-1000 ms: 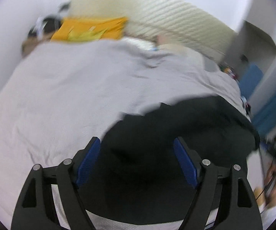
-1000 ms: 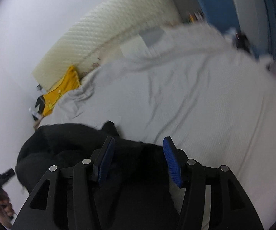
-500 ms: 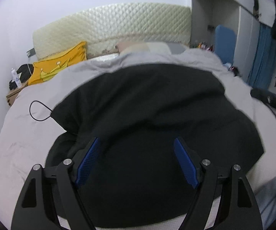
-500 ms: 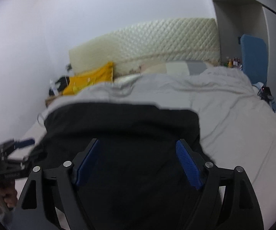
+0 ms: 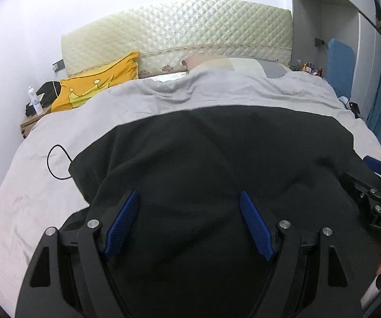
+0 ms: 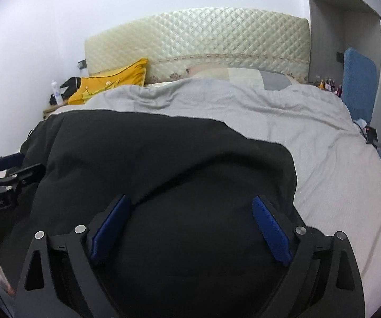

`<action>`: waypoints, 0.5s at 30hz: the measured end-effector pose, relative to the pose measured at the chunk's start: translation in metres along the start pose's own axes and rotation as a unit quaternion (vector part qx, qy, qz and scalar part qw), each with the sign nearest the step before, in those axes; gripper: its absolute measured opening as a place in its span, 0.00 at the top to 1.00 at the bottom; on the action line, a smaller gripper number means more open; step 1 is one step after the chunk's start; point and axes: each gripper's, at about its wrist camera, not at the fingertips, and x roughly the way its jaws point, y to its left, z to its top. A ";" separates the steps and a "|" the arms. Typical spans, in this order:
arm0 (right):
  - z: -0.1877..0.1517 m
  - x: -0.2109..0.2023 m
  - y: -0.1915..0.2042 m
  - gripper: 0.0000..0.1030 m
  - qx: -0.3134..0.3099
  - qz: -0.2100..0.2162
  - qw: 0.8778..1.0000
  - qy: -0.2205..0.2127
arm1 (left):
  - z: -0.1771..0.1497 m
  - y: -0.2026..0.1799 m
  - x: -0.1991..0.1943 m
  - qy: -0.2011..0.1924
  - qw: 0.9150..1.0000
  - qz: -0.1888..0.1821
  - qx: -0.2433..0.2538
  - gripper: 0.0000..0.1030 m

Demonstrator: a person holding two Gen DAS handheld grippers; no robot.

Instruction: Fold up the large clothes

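The black garment (image 5: 217, 164) lies spread on the bed (image 5: 44, 185) ahead of both hand-held grippers, left hand-held gripper (image 5: 189, 222) gaping, right hand-held gripper (image 6: 191, 228) having just been opening over it unclamped, so folding appears barely begun.

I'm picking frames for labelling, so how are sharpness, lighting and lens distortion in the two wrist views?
Left wrist view: sharp, evenly lit, strong fisheye bending the headboard; black garment shows almost no texture. Right wrist view: equally bright, slightly softer on the garment; dark corner vignette in both.
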 end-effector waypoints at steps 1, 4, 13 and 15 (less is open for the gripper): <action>0.002 0.004 -0.001 0.09 -0.001 0.001 1.000 0.001 | 0.002 -0.001 0.004 0.001 1.000 0.003 0.001 0.23; 0.005 0.015 -0.007 0.09 0.008 0.009 1.000 0.007 | 0.006 -0.004 0.015 0.006 1.000 0.013 0.004 0.23; 0.013 0.055 -0.019 0.00 0.037 0.019 0.998 0.036 | 0.021 -0.007 0.060 0.043 0.999 0.011 0.005 0.23; 0.015 0.062 -0.021 0.00 0.041 0.020 0.998 0.040 | 0.023 -0.005 0.067 0.046 0.999 0.011 0.002 0.22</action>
